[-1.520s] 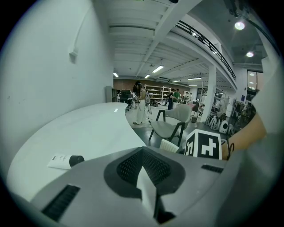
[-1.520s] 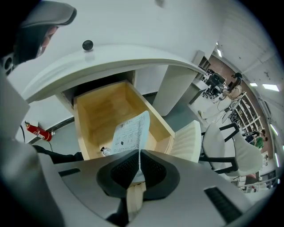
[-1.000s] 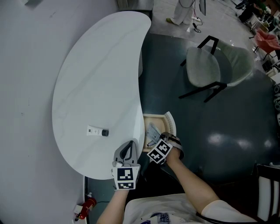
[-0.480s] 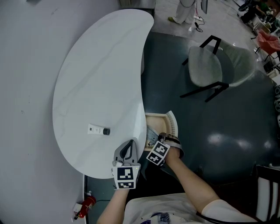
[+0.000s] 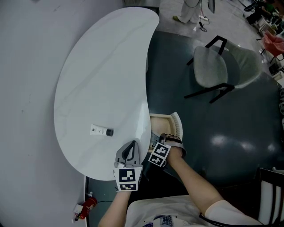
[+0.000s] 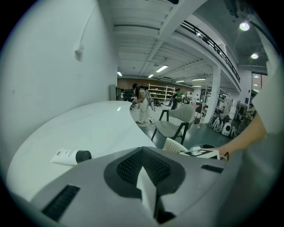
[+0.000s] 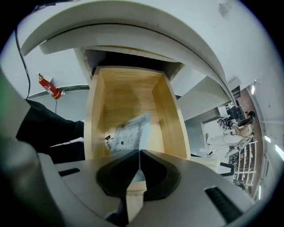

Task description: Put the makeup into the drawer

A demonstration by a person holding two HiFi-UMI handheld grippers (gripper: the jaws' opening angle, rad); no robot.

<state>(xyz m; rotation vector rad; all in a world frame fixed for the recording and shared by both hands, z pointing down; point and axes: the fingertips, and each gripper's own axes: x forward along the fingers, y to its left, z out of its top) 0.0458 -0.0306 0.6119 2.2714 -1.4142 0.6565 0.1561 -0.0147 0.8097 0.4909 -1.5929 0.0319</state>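
Observation:
A white makeup tube with a black cap [image 5: 100, 131] [image 6: 71, 156] lies on the curved white table [image 5: 102, 71], left of both grippers. My left gripper [image 5: 130, 148] [image 6: 143, 155] rests shut and empty at the table's near edge. An open wooden drawer [image 5: 174, 125] [image 7: 128, 93] juts out from under the table's right side. Inside it lie a printed flat packet [image 7: 128, 133] and a small dark-capped bottle [image 7: 108, 142]. My right gripper [image 5: 157, 146] [image 7: 140, 153] points steeply down over the drawer's near end, jaws shut with nothing between them.
A grey chair with black legs [image 5: 217, 66] stands on the dark floor to the right. A red fire extinguisher [image 5: 84, 208] [image 7: 49, 88] sits by the wall near the table's foot. A person [image 5: 188, 11] stands far off at the top.
The right gripper has rolled about its own axis and edged slightly lower over the drawer. The left gripper and the tube on the table have stayed put.

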